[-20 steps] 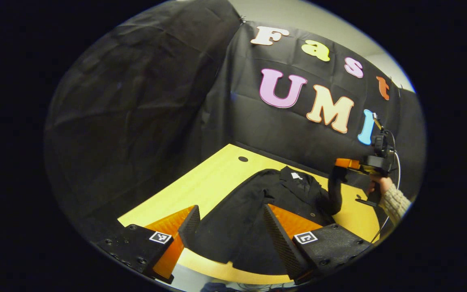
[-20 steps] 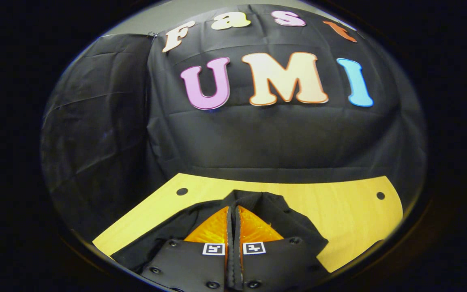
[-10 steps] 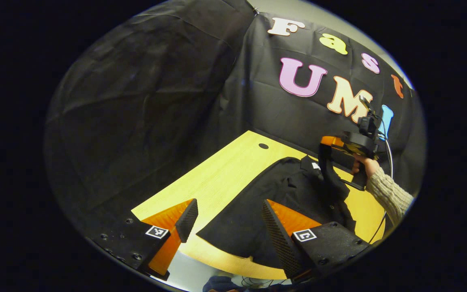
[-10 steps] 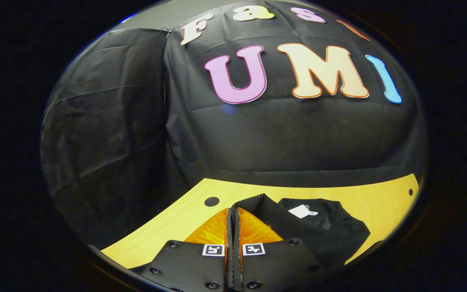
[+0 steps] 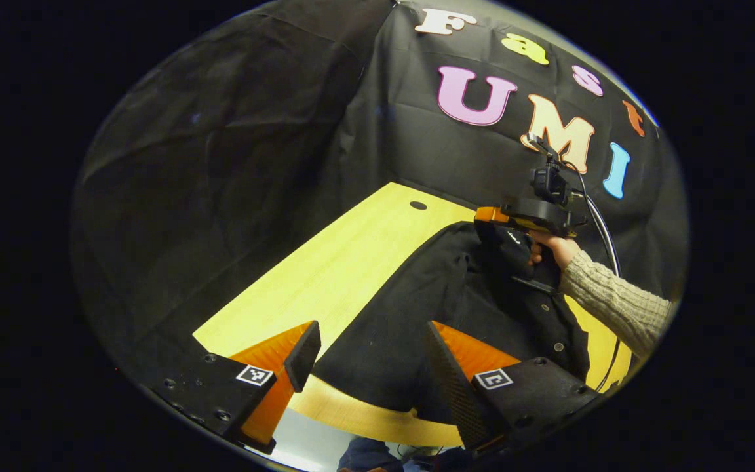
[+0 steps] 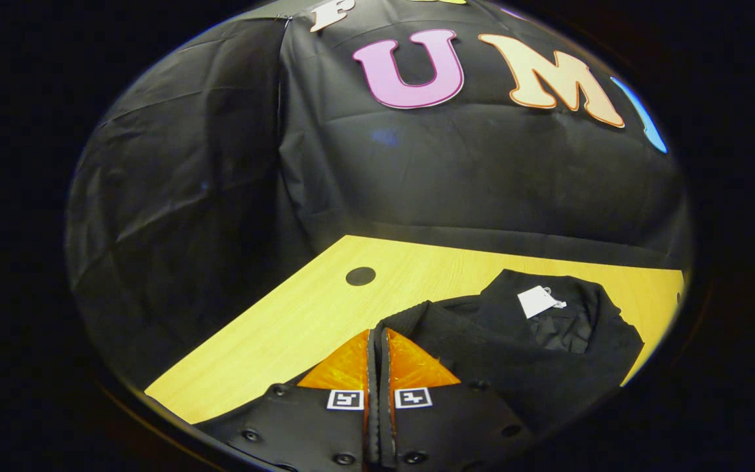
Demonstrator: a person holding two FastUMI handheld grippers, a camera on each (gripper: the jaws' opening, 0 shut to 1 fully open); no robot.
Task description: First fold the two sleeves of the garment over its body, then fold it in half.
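A beige cable-knit sleeve covers the person's forearm

The left gripper hangs at the near edge with its fingers spread wide apart, nothing between them. The right gripper has its fingers pressed together; in the left gripper view it sits far right, held level by a hand in a knit sleeve.
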